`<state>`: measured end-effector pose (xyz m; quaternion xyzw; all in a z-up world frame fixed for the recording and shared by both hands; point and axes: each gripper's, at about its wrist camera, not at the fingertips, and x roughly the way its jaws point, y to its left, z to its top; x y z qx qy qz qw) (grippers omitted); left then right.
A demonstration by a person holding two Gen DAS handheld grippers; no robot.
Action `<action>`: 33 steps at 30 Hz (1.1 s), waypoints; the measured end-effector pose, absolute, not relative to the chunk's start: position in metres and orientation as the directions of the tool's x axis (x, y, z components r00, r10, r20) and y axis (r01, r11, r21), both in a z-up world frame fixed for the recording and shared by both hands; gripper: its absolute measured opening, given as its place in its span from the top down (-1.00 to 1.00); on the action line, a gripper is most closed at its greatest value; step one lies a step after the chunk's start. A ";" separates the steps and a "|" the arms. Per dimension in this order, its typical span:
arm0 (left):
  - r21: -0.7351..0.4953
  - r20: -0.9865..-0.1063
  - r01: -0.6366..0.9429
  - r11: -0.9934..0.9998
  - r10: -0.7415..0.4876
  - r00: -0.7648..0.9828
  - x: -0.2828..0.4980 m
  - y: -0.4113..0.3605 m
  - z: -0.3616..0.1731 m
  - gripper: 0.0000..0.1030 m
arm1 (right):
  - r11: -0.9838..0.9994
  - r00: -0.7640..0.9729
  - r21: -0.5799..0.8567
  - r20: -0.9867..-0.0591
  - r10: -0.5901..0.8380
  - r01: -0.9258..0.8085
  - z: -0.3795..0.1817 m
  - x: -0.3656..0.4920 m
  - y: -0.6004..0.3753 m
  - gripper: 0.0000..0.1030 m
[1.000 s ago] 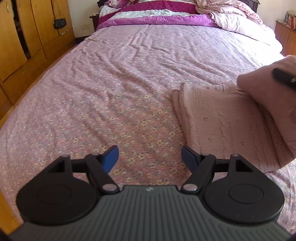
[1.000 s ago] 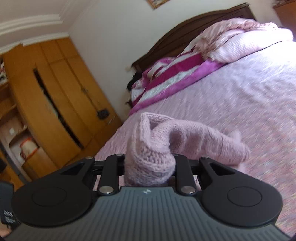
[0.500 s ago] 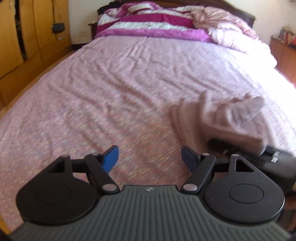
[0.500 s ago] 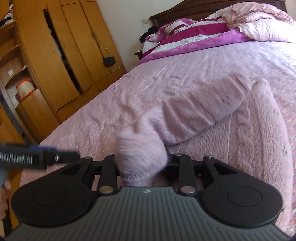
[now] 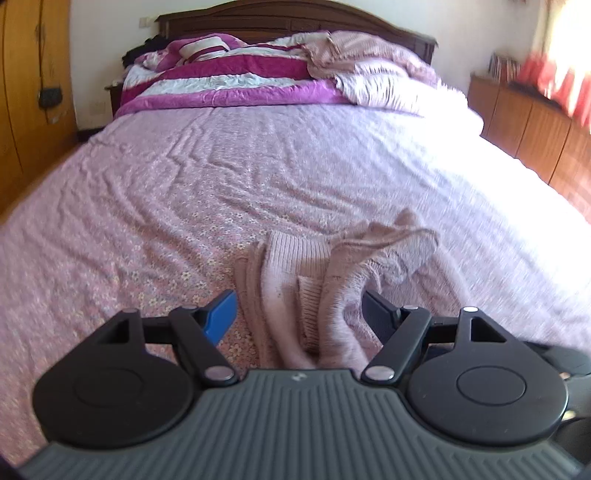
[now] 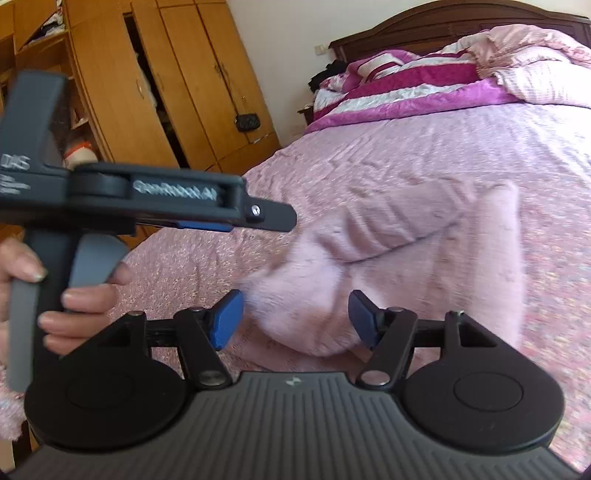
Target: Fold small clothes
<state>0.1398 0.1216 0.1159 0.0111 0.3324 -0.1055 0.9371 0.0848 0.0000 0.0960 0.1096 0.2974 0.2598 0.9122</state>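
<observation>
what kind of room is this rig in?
A home bedroom, almost certainly. A large bed with a floral pink sheet fills the view, with a dark wooden headboard and a rumpled magenta striped quilt at its far end. Tall wooden wardrobes line one wall.

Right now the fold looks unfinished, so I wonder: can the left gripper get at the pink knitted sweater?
Probably yes: the left gripper stands open right over the pink knitted sweater, nothing between; the right gripper has just been opening, letting the sleeve go.
</observation>
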 end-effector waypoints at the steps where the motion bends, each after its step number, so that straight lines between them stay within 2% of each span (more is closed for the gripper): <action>1: -0.026 -0.626 0.217 0.976 -0.185 0.757 0.140 0.115 0.114 -0.48 | 0.842 0.692 0.360 -0.483 0.537 -0.401 0.097 0.078 -0.007 -0.37; 7: 0.007 -0.645 0.300 0.954 -0.225 0.730 0.153 0.085 0.094 -0.47 | 0.878 0.762 0.390 -0.468 0.448 -0.277 0.099 0.066 -0.048 -0.38; 10: 0.004 -0.628 0.320 0.947 -0.246 0.738 0.160 0.073 0.084 -0.47 | 0.882 0.790 0.427 -0.463 0.402 -0.199 0.094 0.070 -0.067 -0.38; 12: 0.020 -0.608 0.325 0.945 -0.247 0.755 0.165 0.066 0.078 -0.40 | 0.885 0.801 0.440 -0.469 0.373 -0.155 0.090 0.073 -0.077 -0.38; 13: 0.033 -0.594 0.327 0.944 -0.244 0.766 0.166 0.063 0.075 -0.30 | 0.885 0.806 0.443 -0.467 0.364 -0.142 0.089 0.073 -0.082 -0.39; 14: 0.051 -0.587 0.323 0.945 -0.233 0.776 0.169 0.059 0.072 0.01 | 0.886 0.810 0.445 -0.466 0.355 -0.132 0.088 0.076 -0.085 -0.39; 15: 0.060 -0.588 0.316 0.947 -0.222 0.778 0.172 0.056 0.070 0.54 | 0.887 0.813 0.447 -0.468 0.346 -0.120 0.086 0.079 -0.088 -0.42; 16: 0.049 -0.596 0.318 0.947 -0.228 0.770 0.176 0.055 0.068 0.78 | 0.886 0.814 0.451 -0.470 0.340 -0.109 0.084 0.082 -0.092 -0.47; 19: -0.003 -0.573 0.266 0.964 -0.219 0.790 0.178 0.068 0.077 0.78 | 0.876 0.806 0.473 -0.481 0.346 -0.094 0.077 0.096 -0.096 -0.49; 21: -0.016 -0.560 0.182 0.983 -0.160 0.813 0.178 0.085 0.084 0.78 | 0.871 0.803 0.482 -0.477 0.357 -0.101 0.075 0.102 -0.097 -0.49; 27: -0.088 -0.649 0.024 0.996 -0.076 0.757 0.209 0.142 0.067 0.78 | 0.869 0.795 0.468 -0.462 0.393 -0.158 0.070 0.116 -0.082 -0.58; 30: -0.106 -0.674 0.002 0.994 -0.073 0.735 0.214 0.150 0.053 0.75 | 0.873 0.794 0.452 -0.456 0.402 -0.182 0.070 0.119 -0.073 -0.61; 33: -0.080 -0.660 0.020 0.997 -0.068 0.749 0.208 0.146 0.055 0.74 | 0.882 0.793 0.429 -0.460 0.400 -0.195 0.070 0.120 -0.068 -0.64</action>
